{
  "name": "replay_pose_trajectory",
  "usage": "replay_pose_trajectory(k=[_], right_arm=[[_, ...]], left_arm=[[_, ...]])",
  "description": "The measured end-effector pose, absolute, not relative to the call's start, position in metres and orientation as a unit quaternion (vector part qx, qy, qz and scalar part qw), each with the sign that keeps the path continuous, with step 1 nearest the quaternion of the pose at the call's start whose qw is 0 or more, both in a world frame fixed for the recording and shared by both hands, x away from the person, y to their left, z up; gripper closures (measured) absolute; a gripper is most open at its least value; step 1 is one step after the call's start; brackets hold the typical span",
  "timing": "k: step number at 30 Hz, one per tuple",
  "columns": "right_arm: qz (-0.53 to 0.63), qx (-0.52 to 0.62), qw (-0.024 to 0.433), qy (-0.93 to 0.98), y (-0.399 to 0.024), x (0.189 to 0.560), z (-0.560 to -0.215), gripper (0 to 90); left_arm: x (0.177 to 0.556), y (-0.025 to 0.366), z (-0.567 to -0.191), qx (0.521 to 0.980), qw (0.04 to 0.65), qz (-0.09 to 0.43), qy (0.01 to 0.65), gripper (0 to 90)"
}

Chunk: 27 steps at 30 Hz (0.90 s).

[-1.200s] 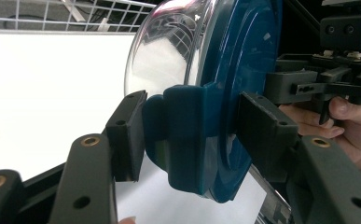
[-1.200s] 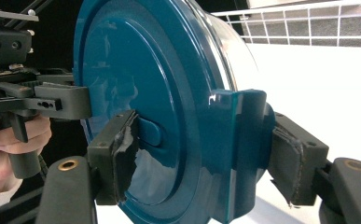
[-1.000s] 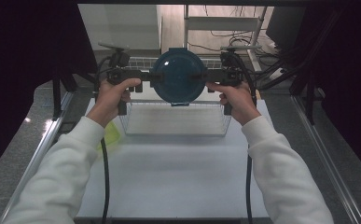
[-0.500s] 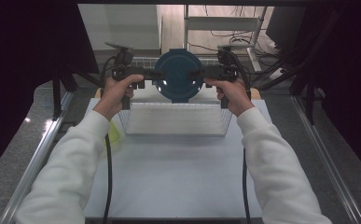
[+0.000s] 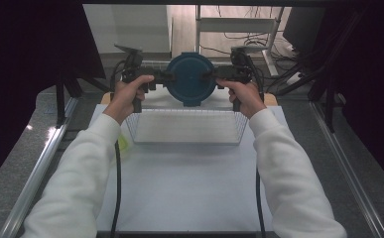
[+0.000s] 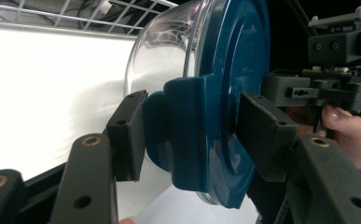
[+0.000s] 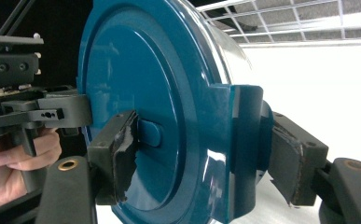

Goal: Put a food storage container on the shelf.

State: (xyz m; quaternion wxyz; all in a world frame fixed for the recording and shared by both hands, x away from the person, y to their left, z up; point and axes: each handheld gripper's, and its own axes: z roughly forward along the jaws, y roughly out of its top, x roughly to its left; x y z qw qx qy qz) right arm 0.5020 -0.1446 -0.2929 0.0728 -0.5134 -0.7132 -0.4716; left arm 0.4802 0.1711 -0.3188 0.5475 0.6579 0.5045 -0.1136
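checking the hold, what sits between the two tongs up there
A round glass container with a dark teal lid spans the gap between left tongs and right tongs, seen in the high view.
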Motion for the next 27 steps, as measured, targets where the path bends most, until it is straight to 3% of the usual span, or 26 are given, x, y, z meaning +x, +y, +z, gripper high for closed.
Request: replay_pose_trajectory(k=[27], right_arm=[[-0.455,-0.593,0.121,-0.653,-0.146,0.53,-0.309,27.8]], left_arm=[[0.512,0.17,-0.342,0.597,0.553,-0.171,0.556,39.4]])
